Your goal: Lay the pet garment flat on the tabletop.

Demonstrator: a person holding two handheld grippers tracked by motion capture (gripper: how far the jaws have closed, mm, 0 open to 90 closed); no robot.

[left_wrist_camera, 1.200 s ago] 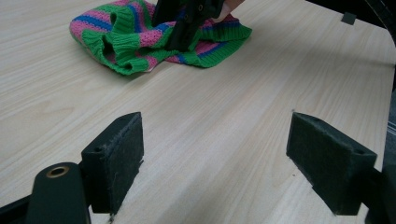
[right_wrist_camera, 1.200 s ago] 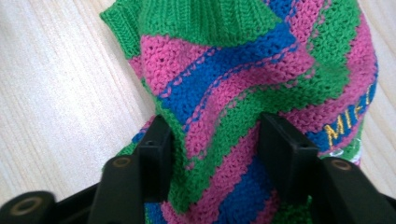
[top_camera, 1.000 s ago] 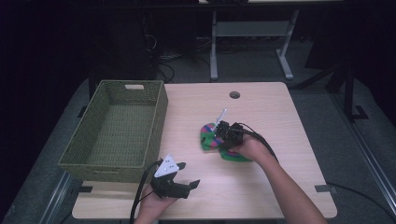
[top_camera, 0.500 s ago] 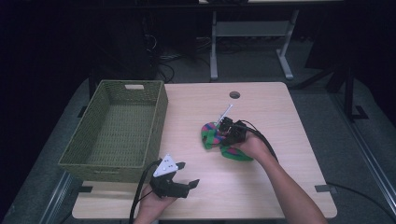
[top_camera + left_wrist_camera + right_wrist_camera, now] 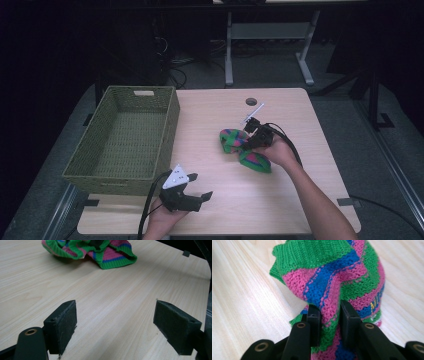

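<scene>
pinched close together, the two black jaws of the right gripper (image 5: 329,312) have just been closing and now clamp a bunched fold of the knitted cloth with green, pink and blue stripes (image 5: 337,277); in the right gripper view the wool bulges up between the pads and rises above them in a hump. in the high view the right gripper (image 5: 252,134) sits over the middle of that striped cloth (image 5: 244,150), which lies on the right half of the pale wooden table (image 5: 215,115), one lobe spread toward the basket side and one toward the person's forearm.

the left gripper (image 5: 113,327) has its jaws spread wide with nothing between them, just bare wood grain; its pads hang a little above the tabletop. in the high view this left gripper (image 5: 192,197) is held close to the near edge of the table, just in front of the near right corner of the woven olive-green rectangular basket (image 5: 95,167).

the basket stands along the left side of the table, its near wall close to the near edge and its left wall at the table's left edge. between the basket's right wall and the cloth runs a wide strip of bare wood. open tabletop also lies beyond the cloth, up to a small round hole (image 5: 251,101) by the far edge, and to the right of the forearm.
</scene>
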